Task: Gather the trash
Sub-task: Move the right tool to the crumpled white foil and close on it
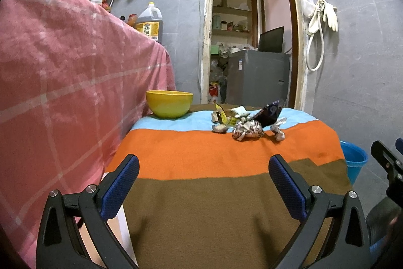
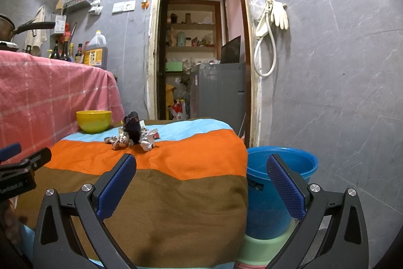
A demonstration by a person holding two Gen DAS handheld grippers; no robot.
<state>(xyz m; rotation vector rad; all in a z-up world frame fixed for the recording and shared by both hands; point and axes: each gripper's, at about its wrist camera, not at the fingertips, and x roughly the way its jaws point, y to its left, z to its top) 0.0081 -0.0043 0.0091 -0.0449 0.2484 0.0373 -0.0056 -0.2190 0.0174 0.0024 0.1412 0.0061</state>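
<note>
A small heap of trash [image 1: 248,121] lies on the striped cloth near the far edge: crumpled wrappers, a dark foil bag [image 1: 268,112] and yellow paper scraps. In the right wrist view the same trash [image 2: 133,134] sits left of centre. A blue bucket [image 2: 279,183] stands on the floor right of the table, its rim below the tabletop. My left gripper [image 1: 204,183] is open over the brown stripe, well short of the heap. My right gripper [image 2: 201,183] is open at the table's right corner, its right finger in front of the bucket. Both hold nothing.
A yellow bowl [image 1: 169,103] stands at the far left of the striped table [image 1: 201,206]. A counter draped in pink checked cloth [image 1: 58,82] rises on the left, with bottles and a pan on it. An open doorway [image 2: 201,54] lies behind. A green stool [image 2: 262,247] holds the bucket.
</note>
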